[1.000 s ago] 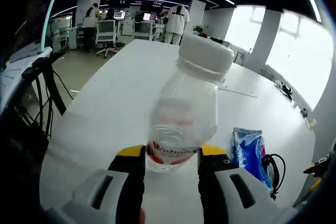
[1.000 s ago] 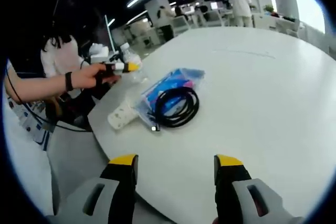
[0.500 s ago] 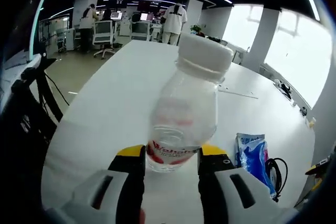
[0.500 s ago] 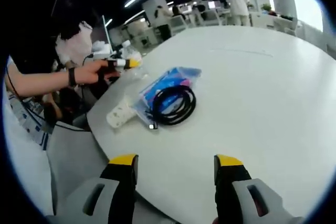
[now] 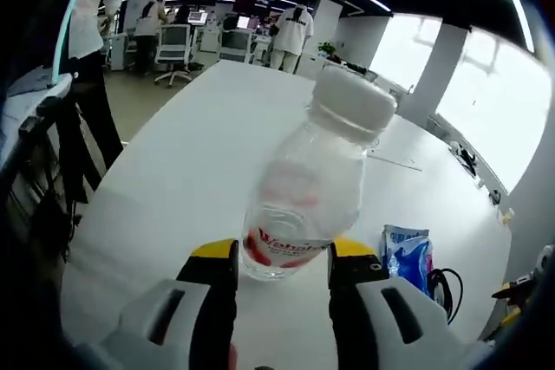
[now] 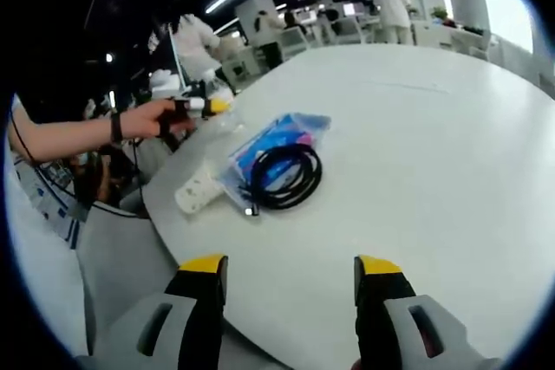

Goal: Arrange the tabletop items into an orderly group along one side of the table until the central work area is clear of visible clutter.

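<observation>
My left gripper (image 5: 282,257) is shut on a clear plastic bottle (image 5: 310,188) with a white cap and red label, held tilted above the white table (image 5: 199,162). In the right gripper view that same left gripper (image 6: 208,107) sits in a hand at the table's left edge, with the bottle (image 6: 213,88) in it. My right gripper (image 6: 290,268) stands open over the table's near edge with nothing between its fingers. A blue packet (image 6: 279,143) lies with a coiled black cable (image 6: 283,175) on top of it. A white power strip (image 6: 198,189) rests beside them.
The blue packet (image 5: 406,253) and black cable (image 5: 444,288) lie at the lower right in the left gripper view. A thin flat sheet (image 5: 401,162) lies farther along the table. People stand by desks and chairs (image 5: 173,45) in the background. Cables hang by the table's left side.
The left gripper view has shifted slightly; the bottle leans a little more to the right. A person now stands nearer at the left. The right gripper has stayed still.
</observation>
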Available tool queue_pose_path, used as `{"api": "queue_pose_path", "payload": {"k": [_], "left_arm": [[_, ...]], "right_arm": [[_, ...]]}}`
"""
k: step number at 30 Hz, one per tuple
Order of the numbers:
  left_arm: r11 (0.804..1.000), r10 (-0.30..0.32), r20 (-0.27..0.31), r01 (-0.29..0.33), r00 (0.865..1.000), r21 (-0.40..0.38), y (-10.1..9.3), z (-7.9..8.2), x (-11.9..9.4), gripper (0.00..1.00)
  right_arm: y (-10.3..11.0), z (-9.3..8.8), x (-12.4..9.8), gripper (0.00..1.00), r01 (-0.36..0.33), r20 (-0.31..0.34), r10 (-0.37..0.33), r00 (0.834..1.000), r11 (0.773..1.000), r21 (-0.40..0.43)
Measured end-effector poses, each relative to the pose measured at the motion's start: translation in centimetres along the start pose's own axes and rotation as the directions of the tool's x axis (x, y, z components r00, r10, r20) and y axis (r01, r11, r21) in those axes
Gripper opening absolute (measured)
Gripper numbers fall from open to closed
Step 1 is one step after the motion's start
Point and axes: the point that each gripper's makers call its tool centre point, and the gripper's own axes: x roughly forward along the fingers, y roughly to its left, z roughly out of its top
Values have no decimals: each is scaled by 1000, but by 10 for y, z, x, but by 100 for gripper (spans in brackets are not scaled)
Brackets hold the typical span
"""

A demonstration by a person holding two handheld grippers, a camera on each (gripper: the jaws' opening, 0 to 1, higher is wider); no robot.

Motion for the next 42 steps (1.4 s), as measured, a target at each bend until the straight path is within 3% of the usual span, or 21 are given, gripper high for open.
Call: {"api": "queue_pose_path", "payload": {"k": [8, 29, 42], "left_arm": [[1000, 7, 3, -7, 1000, 6, 1, -6, -18, 40], [1000, 2, -13, -2, 1000, 10, -7, -42, -68, 40], [994, -102, -73, 105, 992, 44, -45, -75, -94, 41]], "right_arm": [[1, 2, 1, 60, -11, 9, 11, 1000, 1000, -7], [4, 3, -2, 60, -26, 52, 26, 998, 1000, -1], [7, 6, 0, 60, -45, 73, 45, 996, 999, 3]]}}
